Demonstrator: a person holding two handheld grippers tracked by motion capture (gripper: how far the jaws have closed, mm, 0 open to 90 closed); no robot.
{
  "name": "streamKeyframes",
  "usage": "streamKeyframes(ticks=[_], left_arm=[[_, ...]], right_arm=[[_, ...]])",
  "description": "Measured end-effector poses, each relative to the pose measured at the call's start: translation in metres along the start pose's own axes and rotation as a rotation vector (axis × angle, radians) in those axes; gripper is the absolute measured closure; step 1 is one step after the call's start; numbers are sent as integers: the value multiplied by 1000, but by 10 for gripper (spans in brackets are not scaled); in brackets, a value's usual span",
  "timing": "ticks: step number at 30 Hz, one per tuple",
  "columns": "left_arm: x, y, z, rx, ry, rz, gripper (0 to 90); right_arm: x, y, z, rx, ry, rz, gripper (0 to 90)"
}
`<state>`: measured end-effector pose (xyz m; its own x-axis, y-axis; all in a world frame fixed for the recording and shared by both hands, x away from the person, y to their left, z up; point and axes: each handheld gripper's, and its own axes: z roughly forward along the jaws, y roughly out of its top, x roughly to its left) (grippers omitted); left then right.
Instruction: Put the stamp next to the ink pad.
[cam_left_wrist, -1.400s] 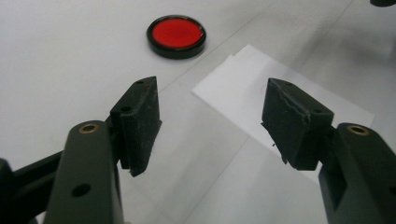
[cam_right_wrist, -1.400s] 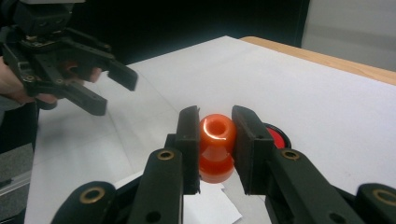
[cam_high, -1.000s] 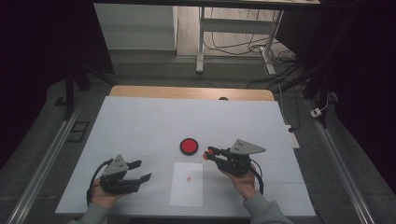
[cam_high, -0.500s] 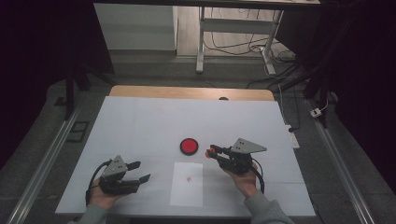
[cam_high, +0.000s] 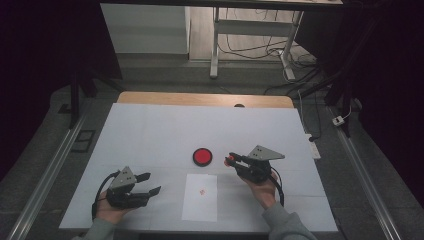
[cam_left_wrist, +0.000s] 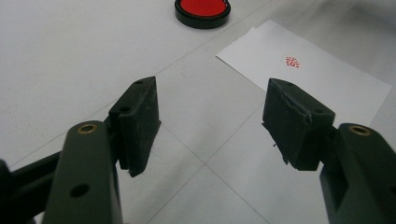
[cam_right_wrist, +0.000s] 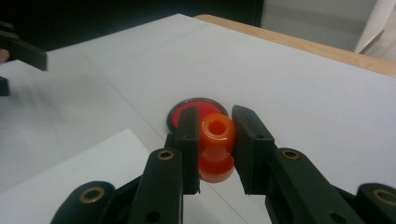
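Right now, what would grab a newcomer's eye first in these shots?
The right gripper, shut on an orange stamp, held just right of the round red ink pad at mid-table. Next, the white sheet in front of the pad, near the person's edge, with a small red mark on it. The left gripper sits to the sheet's left, open with nothing between its jaws.

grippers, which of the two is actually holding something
The right gripper: its jaws are shut on an orange stamp, held above the table by the red ink pad. The left gripper is open, with bare table between its jaws.
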<state>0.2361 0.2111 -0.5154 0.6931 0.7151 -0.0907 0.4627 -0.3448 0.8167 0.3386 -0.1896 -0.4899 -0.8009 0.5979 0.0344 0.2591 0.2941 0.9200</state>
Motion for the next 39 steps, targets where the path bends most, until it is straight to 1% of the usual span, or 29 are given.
streamKeyframes(ticks=[6,11,16,20,23,25,27,30,33,35,37,39], left_arm=[[0,0,0,-1,-3,-2,360],[0,0,0,3,-5,-2,358],[1,0,0,0,-1,-9,348],[1,1,1,10,-2,-11,337],[1,1,2,13,1,-12,326],[1,1,2,12,5,-14,317],[0,1,2,11,8,-16,310],[1,1,3,15,10,-20,301],[0,1,3,9,1,-13,298],[-1,1,3,4,-1,-9,297],[-1,1,3,6,-3,-9,296],[-1,1,3,9,-3,-9,296]], right_arm=[[-8,-2,8,30,-44,-8,723],[-16,-6,21,62,-80,5,721],[-21,-10,29,95,-92,10,721],[-23,-13,34,115,-92,20,720],[-25,-15,39,133,-82,26,719],[-25,-17,42,138,-73,31,719],[-25,-17,45,137,-68,32,718],[-25,-15,49,151,-64,26,718],[-25,-13,54,148,-54,25,718],[-25,-13,57,164,-54,15,717],[-25,-16,60,195,-59,6,717],[-24,-17,61,205,-54,3,715]])
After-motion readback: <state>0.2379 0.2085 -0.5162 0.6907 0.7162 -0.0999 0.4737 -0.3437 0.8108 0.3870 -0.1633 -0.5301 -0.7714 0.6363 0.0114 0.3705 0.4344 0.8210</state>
